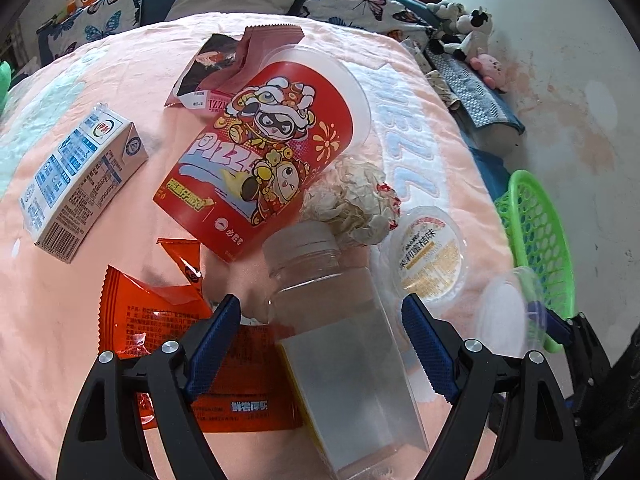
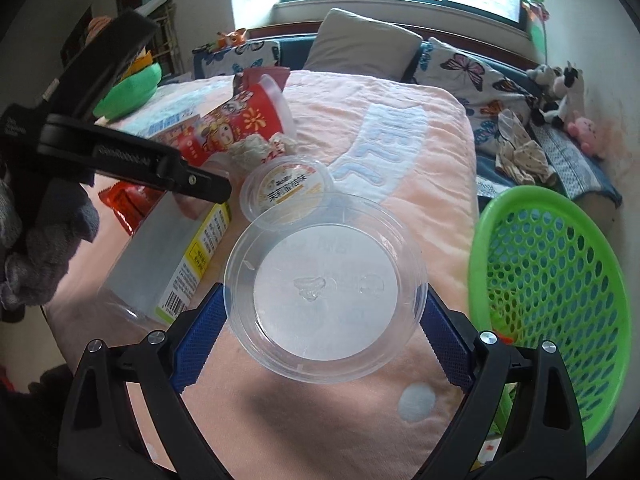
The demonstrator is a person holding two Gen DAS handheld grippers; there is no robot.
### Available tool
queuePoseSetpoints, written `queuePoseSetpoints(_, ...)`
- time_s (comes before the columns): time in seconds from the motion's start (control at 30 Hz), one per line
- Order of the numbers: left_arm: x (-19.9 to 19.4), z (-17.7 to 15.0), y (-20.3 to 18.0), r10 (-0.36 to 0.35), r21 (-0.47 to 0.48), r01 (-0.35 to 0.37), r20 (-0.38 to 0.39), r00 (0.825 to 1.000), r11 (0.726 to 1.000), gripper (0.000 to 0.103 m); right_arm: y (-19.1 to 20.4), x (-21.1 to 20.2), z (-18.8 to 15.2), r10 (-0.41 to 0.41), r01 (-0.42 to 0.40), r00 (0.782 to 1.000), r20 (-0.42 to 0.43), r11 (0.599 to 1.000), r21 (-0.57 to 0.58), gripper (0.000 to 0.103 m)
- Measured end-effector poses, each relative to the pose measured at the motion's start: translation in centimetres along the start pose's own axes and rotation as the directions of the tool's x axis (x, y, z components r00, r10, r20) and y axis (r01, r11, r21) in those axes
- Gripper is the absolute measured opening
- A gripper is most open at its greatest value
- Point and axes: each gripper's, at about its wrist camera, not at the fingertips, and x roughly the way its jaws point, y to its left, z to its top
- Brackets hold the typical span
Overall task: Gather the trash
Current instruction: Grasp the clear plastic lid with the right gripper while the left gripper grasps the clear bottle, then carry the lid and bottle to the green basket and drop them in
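Note:
My left gripper (image 1: 322, 314) is open, its blue pads on either side of a clear plastic bottle (image 1: 340, 344) that lies on the pink blanket (image 1: 60, 300); the pads do not touch it. The bottle also shows in the right wrist view (image 2: 168, 256). My right gripper (image 2: 324, 308) is shut on a clear round plastic container (image 2: 326, 296) and holds it above the bed; it also shows in the left wrist view (image 1: 504, 312). A green mesh basket (image 2: 552, 280) stands to the right of the bed. A small lidded cup (image 2: 286, 192) lies just beyond the held container.
On the blanket lie a red pizza cup (image 1: 276, 148), a milk carton (image 1: 80, 176), orange wrappers (image 1: 160, 312), a pink wrapper (image 1: 240, 64) and a crumpled paper ball (image 1: 352, 200). Butterfly pillows (image 2: 476, 76) and plush toys (image 2: 560, 88) line the head and right side.

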Motion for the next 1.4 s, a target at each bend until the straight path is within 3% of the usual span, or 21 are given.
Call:
queuePoseSetpoints(0.33, 1.7, 0.4, -0.6, 0.030, 0.012, -0.030, -0.043, 0.999, 0.999, 0.065, -2.3, -1.7, 0.0, -0.019, 0.016, 0.999, 0.035, 0.995, 0.097, 0.092)
queuePoseSetpoints(0.6, -1.2, -0.6, -0.4, -0.029, 0.022, 0.029, -0.006, 1.000, 0.999, 0.064, -5.6, -3.3, -0.2, -0.093, 0.080, 0.994, 0.061, 0.977, 0.196, 0.092)
queuePoseSetpoints(0.9, -5.5, -1.1, -1.2, -0.095, 0.068, 0.091, 0.061, 0.994, 0.994, 0.063, -10.6, -4.4, -0.9, -0.189, 0.164, 0.981, 0.046, 0.930, 0.329, 0.092)
queuePoseSetpoints(1.1, -7.7, -0.1, -2.7, -0.149, 0.111, 0.138, 0.095, 0.984, 0.984, 0.061, -13.3, -4.0, -1.9, -0.237, 0.219, 0.972, -0.003, 0.895, 0.389, 0.092)
queuePoseSetpoints(1.4, -8.9, 3.0, -8.3, -0.202, 0.212, 0.168, 0.153, 0.967, 0.963, 0.059, -16.0, -3.1, -3.4, -0.249, 0.247, 0.967, -0.058, 0.855, 0.456, 0.093)
